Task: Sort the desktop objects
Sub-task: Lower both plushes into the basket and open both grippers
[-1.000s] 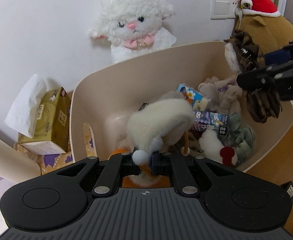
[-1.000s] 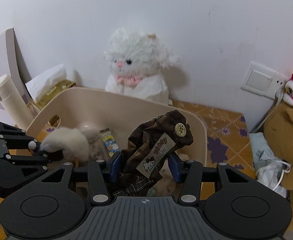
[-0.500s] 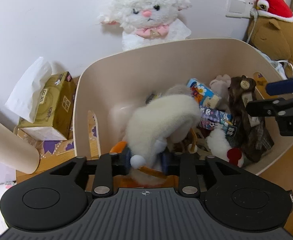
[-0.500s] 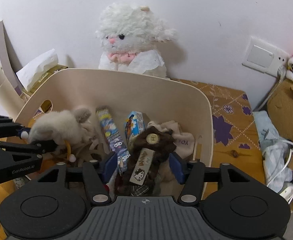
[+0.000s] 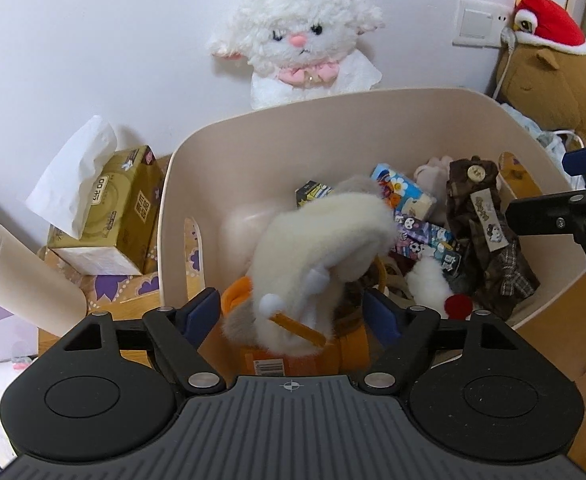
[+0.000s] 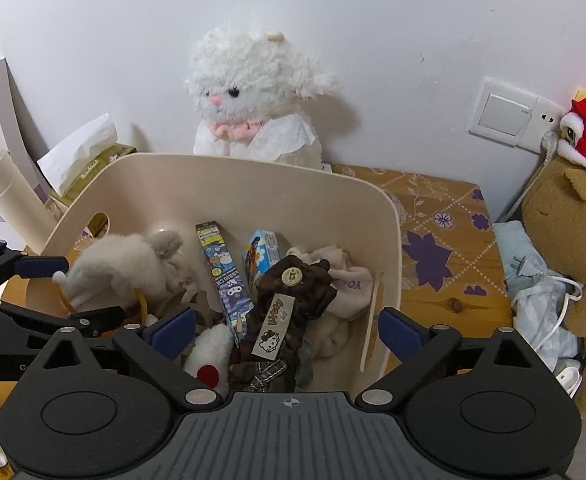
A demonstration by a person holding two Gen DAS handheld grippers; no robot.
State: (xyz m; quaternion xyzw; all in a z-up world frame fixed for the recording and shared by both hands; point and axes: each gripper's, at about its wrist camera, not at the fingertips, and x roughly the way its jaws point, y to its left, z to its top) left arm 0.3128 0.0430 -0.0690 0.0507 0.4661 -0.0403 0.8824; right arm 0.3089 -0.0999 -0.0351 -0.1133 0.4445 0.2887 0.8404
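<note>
Both hand-held grippers, left (image 5: 291, 314) and right (image 6: 287, 328), are gaping wide over the bin (image 6: 253, 184) at frame centre, letting the plush (image 5: 325, 240) and brown cloth (image 6: 289, 304) settle among 2 sorted cartons.

1 bin (image 5: 277, 140), 2 big plushies (image 5: 305, 36) (image 5: 553, 60), 1 tissue box (image 5: 109, 216).

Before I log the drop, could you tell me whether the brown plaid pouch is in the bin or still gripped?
In the bin. The brown plaid pouch lies among the other items in the beige bin, and the right gripper stands open around it, not touching.
</note>
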